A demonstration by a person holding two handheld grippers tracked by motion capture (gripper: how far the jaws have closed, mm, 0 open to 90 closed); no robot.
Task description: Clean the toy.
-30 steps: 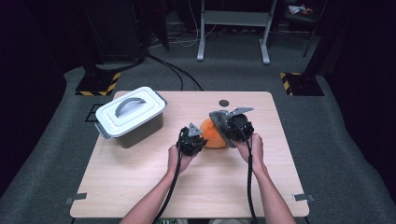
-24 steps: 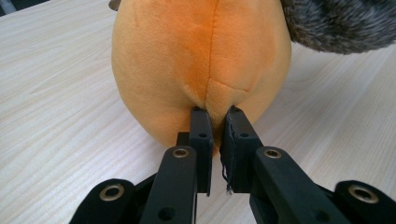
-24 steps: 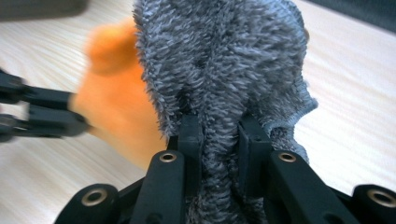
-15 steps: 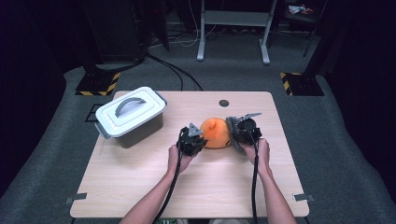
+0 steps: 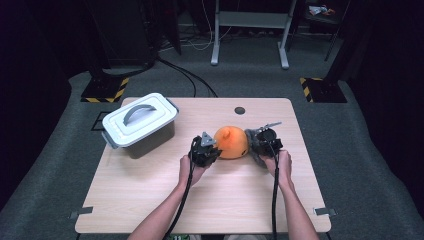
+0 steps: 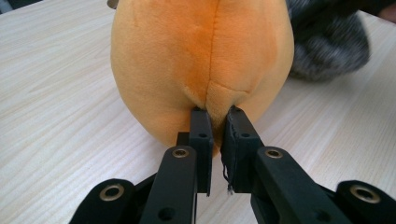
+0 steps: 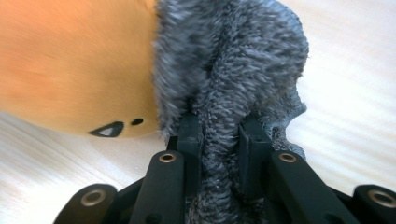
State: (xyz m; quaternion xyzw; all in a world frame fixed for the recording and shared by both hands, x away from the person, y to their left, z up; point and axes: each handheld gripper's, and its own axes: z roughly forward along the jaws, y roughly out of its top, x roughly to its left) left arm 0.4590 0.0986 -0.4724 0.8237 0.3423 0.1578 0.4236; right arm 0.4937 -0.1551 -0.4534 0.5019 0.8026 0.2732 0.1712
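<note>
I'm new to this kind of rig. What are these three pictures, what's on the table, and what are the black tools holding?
A person sits at a wooden table with a hand-held two-jaw gripper in each hand. The high view looks down from above; the other two come from cameras riding on each gripper. The left gripper is shut on a fold of the orange plush toy. The right gripper is shut on the grey fuzzy cloth lying against the toy's other side. A lidded grey box stands at the table's left.
</note>
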